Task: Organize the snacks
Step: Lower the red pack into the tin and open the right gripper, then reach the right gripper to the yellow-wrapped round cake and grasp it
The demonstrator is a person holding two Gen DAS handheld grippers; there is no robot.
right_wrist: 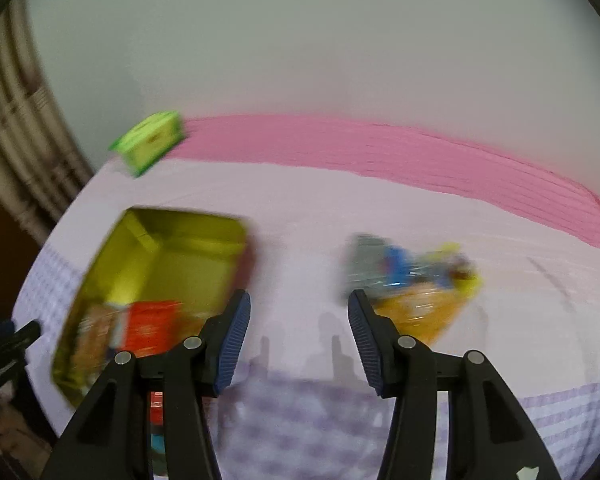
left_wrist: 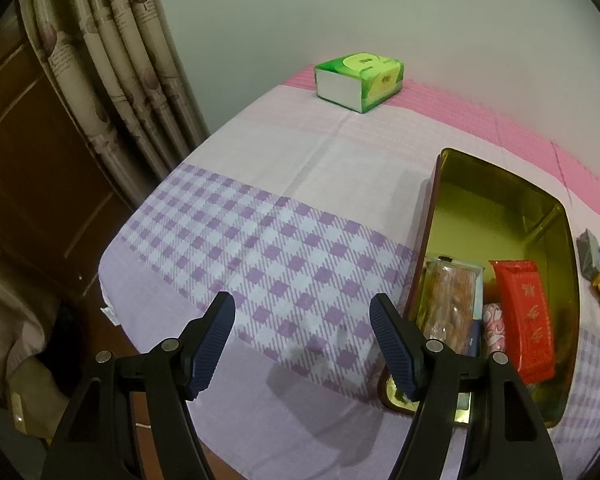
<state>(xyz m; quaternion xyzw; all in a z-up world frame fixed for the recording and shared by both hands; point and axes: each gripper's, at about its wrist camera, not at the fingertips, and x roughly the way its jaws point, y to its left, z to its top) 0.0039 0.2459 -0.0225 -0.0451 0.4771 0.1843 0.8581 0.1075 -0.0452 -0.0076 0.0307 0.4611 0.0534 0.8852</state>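
The left gripper (left_wrist: 302,322) hangs released over the checked counter (left_wrist: 260,240), idle beside the tin (left_wrist: 556,216), which already holds several snacks. The right gripper (right_wrist: 299,322), also released, faces the blurred pile of loose snacks (right_wrist: 412,280), likely its next pick.

Your right wrist view is motion-smeared: the loose snack pile (right_wrist: 414,280) at 3 o'clock is unreadable. In the left wrist view, your left tool's right finger (left_wrist: 396,348) covers the tin's (left_wrist: 500,184) near corner, and wrappers (left_wrist: 598,268) run off the 3 o'clock edge.
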